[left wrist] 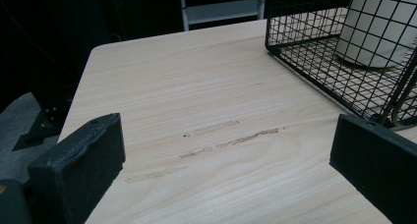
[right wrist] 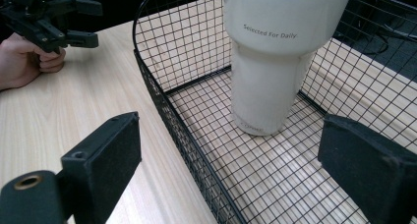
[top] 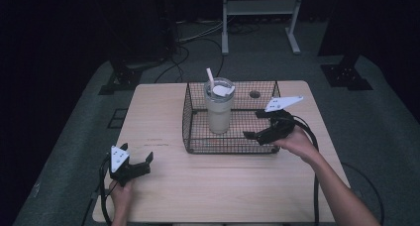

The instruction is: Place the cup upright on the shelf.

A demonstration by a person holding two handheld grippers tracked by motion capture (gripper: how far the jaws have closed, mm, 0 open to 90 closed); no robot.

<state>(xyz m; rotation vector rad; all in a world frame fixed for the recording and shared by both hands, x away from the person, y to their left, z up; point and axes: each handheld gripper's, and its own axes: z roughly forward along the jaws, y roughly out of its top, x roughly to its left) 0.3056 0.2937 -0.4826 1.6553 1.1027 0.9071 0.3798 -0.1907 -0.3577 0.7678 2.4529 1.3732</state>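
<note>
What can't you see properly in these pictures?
- What is inside the cup: in the high view its lid covers it.
- The cup's top and straw: cut off by the upper edge in the right gripper view.
- Most of the cup in the left gripper view: cut off by the right edge and behind the basket mesh.
- The small lettering at the cup's base in the right gripper view: too small to read.

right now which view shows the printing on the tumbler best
The right gripper view: the tumbler is close, its lettering readable. The high view shows its lid and straw from afar; the left gripper view catches its lower part through the wire basket.
</note>
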